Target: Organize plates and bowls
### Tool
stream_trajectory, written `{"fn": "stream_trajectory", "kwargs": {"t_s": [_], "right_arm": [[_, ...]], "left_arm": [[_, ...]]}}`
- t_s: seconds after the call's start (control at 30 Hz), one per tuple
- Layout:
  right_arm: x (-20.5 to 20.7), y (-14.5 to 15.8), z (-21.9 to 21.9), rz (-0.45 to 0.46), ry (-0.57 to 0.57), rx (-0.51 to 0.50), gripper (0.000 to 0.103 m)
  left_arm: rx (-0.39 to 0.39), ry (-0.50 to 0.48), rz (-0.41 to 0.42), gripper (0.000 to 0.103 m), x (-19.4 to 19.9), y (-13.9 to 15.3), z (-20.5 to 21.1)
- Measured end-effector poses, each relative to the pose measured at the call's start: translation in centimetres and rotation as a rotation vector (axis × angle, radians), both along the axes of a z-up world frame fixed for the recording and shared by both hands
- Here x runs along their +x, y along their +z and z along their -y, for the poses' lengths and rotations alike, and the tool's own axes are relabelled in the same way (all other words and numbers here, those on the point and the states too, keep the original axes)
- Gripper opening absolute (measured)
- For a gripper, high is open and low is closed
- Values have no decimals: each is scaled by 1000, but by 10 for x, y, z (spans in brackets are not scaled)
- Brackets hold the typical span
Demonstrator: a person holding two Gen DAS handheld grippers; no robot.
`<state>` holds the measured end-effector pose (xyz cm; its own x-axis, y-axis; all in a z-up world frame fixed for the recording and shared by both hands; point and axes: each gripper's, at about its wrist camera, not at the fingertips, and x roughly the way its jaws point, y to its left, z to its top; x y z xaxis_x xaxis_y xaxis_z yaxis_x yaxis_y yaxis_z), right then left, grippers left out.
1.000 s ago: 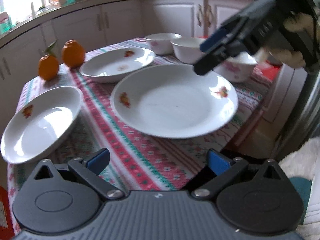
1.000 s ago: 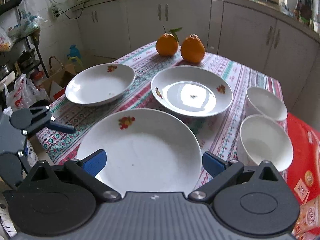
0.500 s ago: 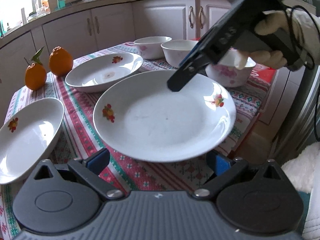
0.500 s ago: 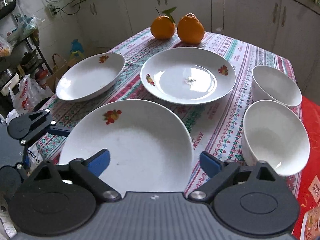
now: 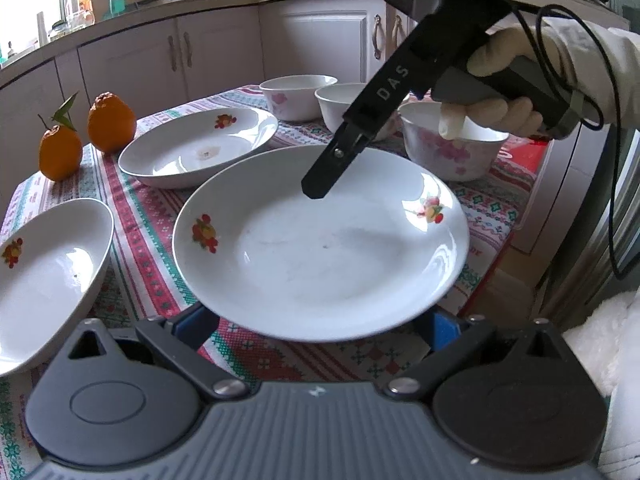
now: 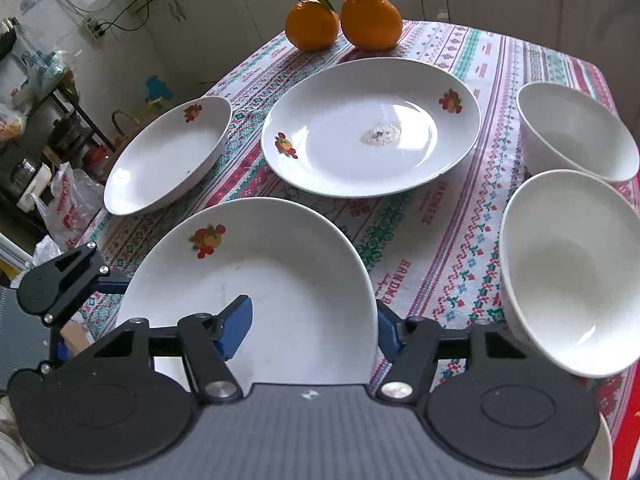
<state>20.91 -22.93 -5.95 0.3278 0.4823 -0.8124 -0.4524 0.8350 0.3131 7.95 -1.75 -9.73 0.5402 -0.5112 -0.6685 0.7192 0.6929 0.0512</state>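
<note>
**Inspector:** State of the right claw?

**Assistant:** The right claw (image 6: 312, 328) is spread and pinching nothing. It straddles the rim of the front plate (image 6: 260, 276). One blue pad (image 6: 236, 326) hangs over the plate's well. The other sits outside the rim and is partly hidden by it.

**Inspector:** And the left?

**Assistant:** The left claw (image 5: 318, 322) is spread wide at the opposite edge of the front plate. Both tips are tucked below that edge. I cannot tell whether they touch it.

**Inspector:** Which relation governs the next move?

**Assistant:** The rim passes between the right pads, so their closing line crosses it. The plate is round, so no long axis matters. In my judgement the right claw is better placed to grip, since it only needs to close.

**Inspector:** Where would the plate go?

**Assistant:** Probably onto the second plate (image 6: 372, 128), which lies directly beyond the front plate, near it but not touching. A third plate (image 6: 168, 156) lies beyond the front plate to its left. Two bowls (image 6: 572, 272) stand to its right, apart from it.

**Inspector:** Risk?

**Assistant:** A one-sided hold on the rim may let the plate tilt.
</note>
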Motion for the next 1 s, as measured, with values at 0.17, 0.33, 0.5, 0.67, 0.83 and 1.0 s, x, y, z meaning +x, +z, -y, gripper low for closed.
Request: {"fn": "stream_trajectory", "kwargs": {"t_s": [0.17, 0.33, 0.5, 0.67, 0.83, 1.0], "right_arm": [[3, -1, 0, -19, 10, 10, 69], [6, -1, 7, -46, -11, 61, 69], [6, 4, 4, -35, -5, 57, 69], [7, 10, 1, -36, -1, 57, 70], [9, 20, -10, -29, 16, 65, 70], [19, 35, -30, -14, 60, 59, 69]], "left_arm": [[-2, -4, -13, 102, 3, 0, 0], [-7, -6, -28, 101, 4, 1, -1], [-8, -4, -39, 101, 7, 3, -3], [-15, 0, -35, 101, 6, 9, -7], [-18, 16, -31, 101, 5, 21, -17], [-24, 45, -19, 101, 7, 34, -32]]}}
